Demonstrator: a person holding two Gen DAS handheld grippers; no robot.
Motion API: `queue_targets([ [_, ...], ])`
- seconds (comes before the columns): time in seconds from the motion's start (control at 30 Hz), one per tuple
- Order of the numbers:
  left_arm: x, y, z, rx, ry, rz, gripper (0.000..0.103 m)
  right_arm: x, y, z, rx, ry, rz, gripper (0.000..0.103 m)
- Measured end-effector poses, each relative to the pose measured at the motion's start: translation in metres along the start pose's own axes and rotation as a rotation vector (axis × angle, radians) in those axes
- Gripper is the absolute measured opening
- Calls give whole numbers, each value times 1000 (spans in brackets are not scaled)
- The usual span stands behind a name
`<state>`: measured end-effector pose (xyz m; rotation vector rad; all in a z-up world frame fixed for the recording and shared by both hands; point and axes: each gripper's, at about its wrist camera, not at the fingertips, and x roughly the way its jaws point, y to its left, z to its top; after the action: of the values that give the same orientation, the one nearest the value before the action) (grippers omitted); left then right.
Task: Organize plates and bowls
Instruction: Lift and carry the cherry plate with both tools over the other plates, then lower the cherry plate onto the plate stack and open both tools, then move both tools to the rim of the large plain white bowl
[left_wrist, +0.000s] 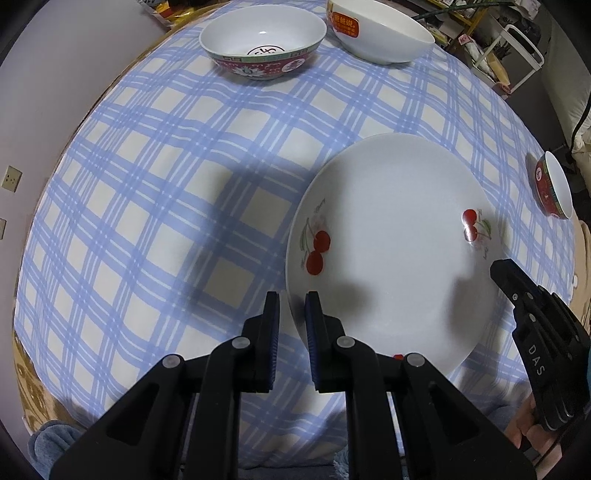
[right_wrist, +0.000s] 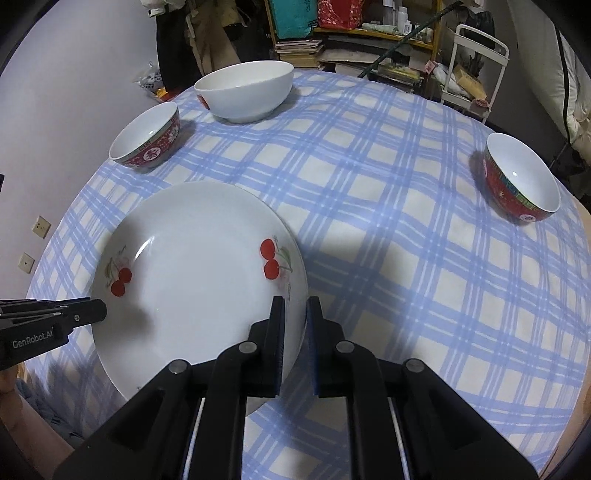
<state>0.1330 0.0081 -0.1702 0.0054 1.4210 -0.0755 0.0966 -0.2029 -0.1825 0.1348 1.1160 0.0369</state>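
Each tool, left tool (left_wrist: 291, 314) and right tool (right_wrist: 295, 317), pinches the plate (right_wrist: 199, 266) rim, nearly closed. It looks hard, slippery and breakable.

We see even, cool indoor light in both views. The grippers cast broad soft shadows on the desk (left_wrist: 147, 155), darkest left of the plate (left_wrist: 399, 236). A small glare streak sits on the plate (right_wrist: 199, 258) in the right view. Fisheye distortion bulges the checks and blackens the corners. Focus is sharp at centre, and the shelves (right_wrist: 369, 33) look slightly soft.
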Motion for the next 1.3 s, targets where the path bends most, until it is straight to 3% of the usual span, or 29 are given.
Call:
queue_targets([
  [0.37,-18,-1,-5,29,-61,26,15,-4,-2,-1,16,2,16,13],
  [0.6,-40,-4,-1,70,-135,91,17,-16,-11,9,44,-28,32,16],
  [0.7,-51,-10,6,118,-176,123,29,-19,-12,20,35,-44,36,33],
  [0.8,-59,-13,15,134,-217,138,40,-16,-13,31,24,-40,40,37],
  [0.87,-62,-15,21,151,-238,172,45,-15,-15,39,25,-36,42,47],
  [0.93,-65,-17,31,165,-251,191,59,-13,-16,48,17,-42,40,63],
  [1.03,-72,-16,48,160,-271,178,74,-9,-17,65,2,-49,30,70],
  [1.1,-77,-15,64,155,-289,185,76,-5,-20,80,4,-51,43,76],
  [1.3,-87,-15,110,171,-340,225,77,3,-27,125,6,-91,47,78],
])
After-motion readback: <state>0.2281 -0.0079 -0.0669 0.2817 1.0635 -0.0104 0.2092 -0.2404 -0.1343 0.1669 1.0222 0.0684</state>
